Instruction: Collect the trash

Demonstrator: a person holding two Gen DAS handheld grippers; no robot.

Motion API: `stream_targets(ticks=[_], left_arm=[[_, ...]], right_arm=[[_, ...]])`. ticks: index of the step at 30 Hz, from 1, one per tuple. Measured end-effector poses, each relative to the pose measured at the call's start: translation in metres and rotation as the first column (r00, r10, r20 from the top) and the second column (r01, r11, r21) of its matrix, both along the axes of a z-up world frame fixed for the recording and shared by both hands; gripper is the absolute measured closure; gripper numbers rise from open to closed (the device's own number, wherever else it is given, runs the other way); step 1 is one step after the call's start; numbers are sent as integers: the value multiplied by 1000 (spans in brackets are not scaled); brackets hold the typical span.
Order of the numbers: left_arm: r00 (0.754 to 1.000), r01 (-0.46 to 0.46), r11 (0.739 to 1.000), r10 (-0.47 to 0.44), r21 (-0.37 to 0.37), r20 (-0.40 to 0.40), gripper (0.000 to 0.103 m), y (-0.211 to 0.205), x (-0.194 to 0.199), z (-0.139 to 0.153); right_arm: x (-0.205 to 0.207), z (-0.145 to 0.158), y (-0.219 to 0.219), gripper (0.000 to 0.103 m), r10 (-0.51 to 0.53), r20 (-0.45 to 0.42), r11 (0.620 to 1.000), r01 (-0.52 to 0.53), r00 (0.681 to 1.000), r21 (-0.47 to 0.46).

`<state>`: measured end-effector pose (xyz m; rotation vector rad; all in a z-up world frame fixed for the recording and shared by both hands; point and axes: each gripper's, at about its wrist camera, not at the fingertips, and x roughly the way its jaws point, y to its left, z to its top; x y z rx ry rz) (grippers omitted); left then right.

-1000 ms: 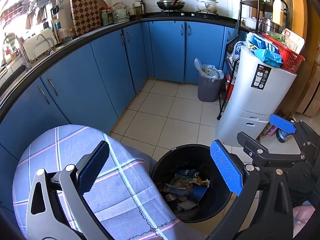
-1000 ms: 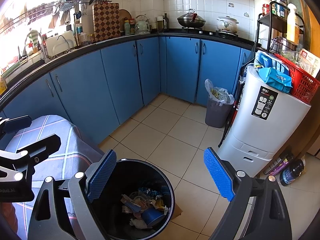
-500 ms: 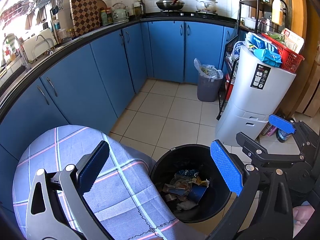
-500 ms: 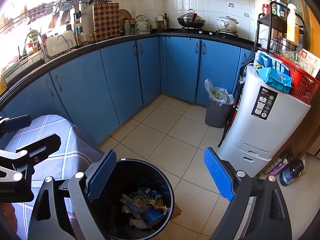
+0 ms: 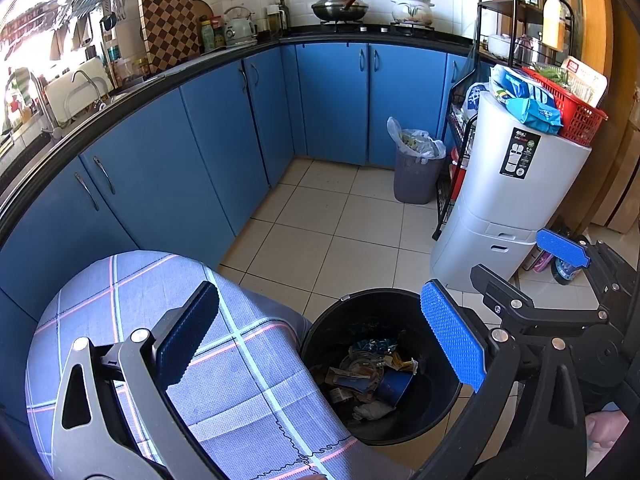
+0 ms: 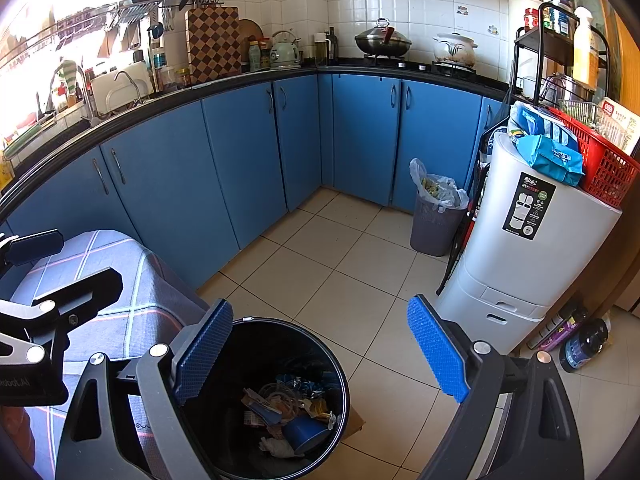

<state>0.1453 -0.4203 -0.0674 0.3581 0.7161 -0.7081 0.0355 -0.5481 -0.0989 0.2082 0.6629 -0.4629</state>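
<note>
Fingers spread wide on left gripper [image 5: 320, 344] and right gripper [image 6: 320, 356], gripping nothing. No shift from a second back: both parked above the black bin [image 6: 340, 364], trash [image 6: 288, 412] heaped inside. Collecting looks finished or paused.

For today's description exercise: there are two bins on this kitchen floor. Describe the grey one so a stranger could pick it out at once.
Start at the tall white cabinet topped by a red basket. On the tiled floor just beside it, against the blue cupboards, stands the grey bin. Unlike the black bin nearer the camera, it has a clear plastic liner bunched over its rim.
</note>
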Motion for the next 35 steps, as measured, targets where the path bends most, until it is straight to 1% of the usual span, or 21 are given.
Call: stream_targets(ticks=[3,6,11,14,16,18,20,26,30,35], left_arm=[[1000,3,1000,-3,-2,-3,3,0,0,0],[999,22,1000,-22,-13,-25,3,1,1,1],[1000,16,1000,-16,-24,-11,3,5,0,5],[998,33,998,-35,-44,-54,3,8,2,5],[997,22,998,-26,-57,-72,3,11,5,5],[998,6,999,-8,-43,-57,3,12,4,6],[999,8,1000,-9,-30,-44,3,12,2,5],[999,-6,1000,4,-24,-52,3,15,2,7],[999,0,1000,0,0,-46,3,14,0,7],[998,-3,1000,3,5,-56,3,16,0,5]], right_arm=[[0,0,0,16,0,0,1000,0,1000,0],[0,0,0,16,-1,0,1000,1,1000,0],[-3,2,-1,16,-1,5,1000,1,1000,-1],[-4,4,-1,16,0,6,1000,0,1000,-1],[-5,5,0,16,1,7,1000,-1,1000,-2],[-7,6,1,16,2,10,1000,-2,1000,-2],[-8,7,1,16,2,10,1000,-2,1000,-2],[-9,9,2,16,3,12,1000,-3,1000,-2],[-11,11,4,16,6,13,1000,-6,1000,-4],[-11,11,5,16,7,12,1000,-7,1000,-3]])
